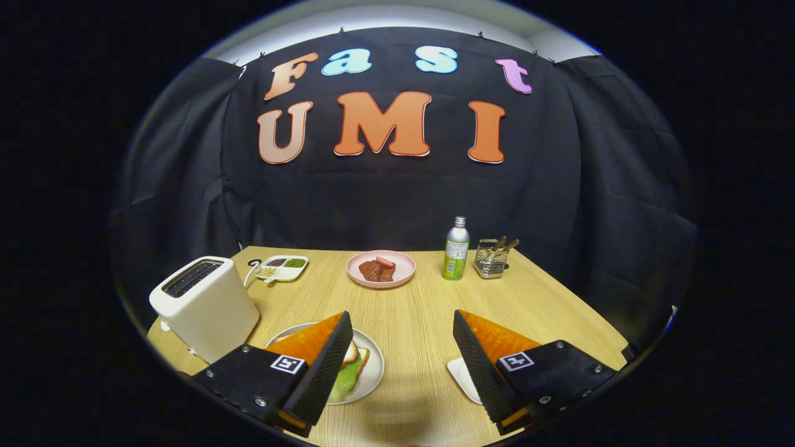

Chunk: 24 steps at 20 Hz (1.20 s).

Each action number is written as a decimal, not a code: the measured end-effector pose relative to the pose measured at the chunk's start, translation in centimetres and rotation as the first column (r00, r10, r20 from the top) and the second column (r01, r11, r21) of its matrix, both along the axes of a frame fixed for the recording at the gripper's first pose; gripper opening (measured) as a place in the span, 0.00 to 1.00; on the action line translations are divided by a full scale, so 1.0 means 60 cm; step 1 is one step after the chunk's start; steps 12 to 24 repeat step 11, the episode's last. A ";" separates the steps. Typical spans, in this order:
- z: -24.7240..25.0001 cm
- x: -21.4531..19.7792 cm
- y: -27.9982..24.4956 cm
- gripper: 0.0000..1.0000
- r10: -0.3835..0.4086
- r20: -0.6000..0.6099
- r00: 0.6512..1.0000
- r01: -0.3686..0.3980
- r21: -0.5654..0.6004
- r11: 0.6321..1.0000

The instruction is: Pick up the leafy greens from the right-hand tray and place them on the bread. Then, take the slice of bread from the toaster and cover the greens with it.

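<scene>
- The left finger of the gripper (397, 366), which is standing wide apart with nothing between, is covering most of the sandwich (353, 366) and its plate (372, 372).
- The right finger is hiding most of the white tray (464, 377).
- The toaster (204, 305) slot is looking dark; its content is not clear.
- The food in the divided dish (282, 267) is too small to tell.

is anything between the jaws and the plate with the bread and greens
Nothing visible. The gripper has its jaws open and empty; the plate lies just beyond one finger, with the toaster beside it.
</scene>
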<state>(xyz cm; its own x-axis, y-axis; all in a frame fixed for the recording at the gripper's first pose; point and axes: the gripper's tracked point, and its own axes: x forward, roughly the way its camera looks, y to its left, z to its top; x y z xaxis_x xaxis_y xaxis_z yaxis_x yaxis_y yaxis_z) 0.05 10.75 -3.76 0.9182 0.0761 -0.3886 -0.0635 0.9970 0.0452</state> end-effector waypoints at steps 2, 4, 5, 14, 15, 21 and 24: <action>0.002 -0.002 -0.014 0.97 -0.014 0.014 1.000 0.014 0.001 1.000; 0.000 -0.004 -0.027 0.97 -0.029 0.022 0.999 0.029 0.002 1.000; -0.002 -0.005 -0.031 0.97 -0.033 0.020 0.999 0.033 0.011 0.999; -0.009 -0.004 -0.045 0.97 -0.060 0.022 0.998 0.059 0.019 0.998; -0.009 -0.004 -0.045 0.97 -0.060 0.022 0.998 0.059 0.019 0.998; -0.009 -0.004 -0.045 0.97 -0.060 0.022 0.998 0.059 0.019 0.998; -0.009 -0.004 -0.045 0.97 -0.060 0.022 0.998 0.059 0.019 0.998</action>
